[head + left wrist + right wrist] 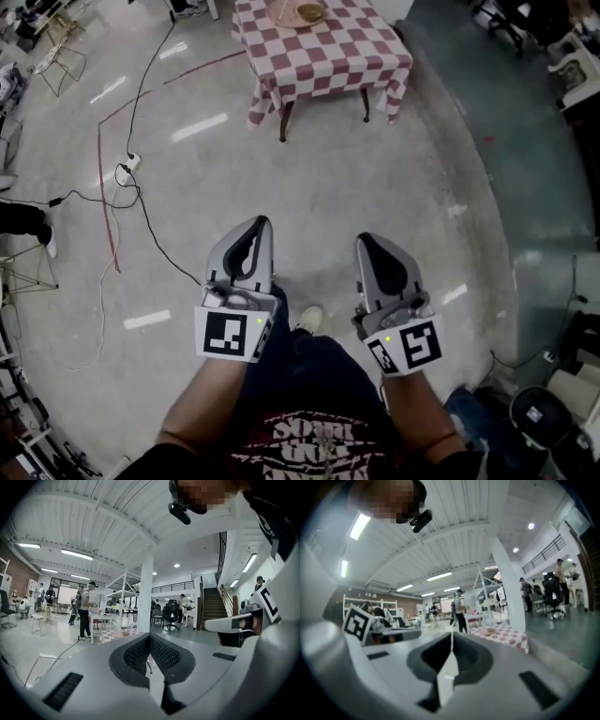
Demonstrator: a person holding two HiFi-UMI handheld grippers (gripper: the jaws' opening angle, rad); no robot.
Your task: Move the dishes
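Your left gripper (262,224) and right gripper (365,241) are both clenched, empty, well short of the red-and-white checked-cloth table (349,58); round tan dishes (298,13) sit on it.

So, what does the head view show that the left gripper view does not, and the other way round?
Only the head view: the person's jeans, a shoe, and the marker cube on the left gripper. Only the left gripper view: the staircase, the white column, standing people, ceiling lights. Both: the left gripper, jaws shut with nothing between them, and the checkered table ahead.
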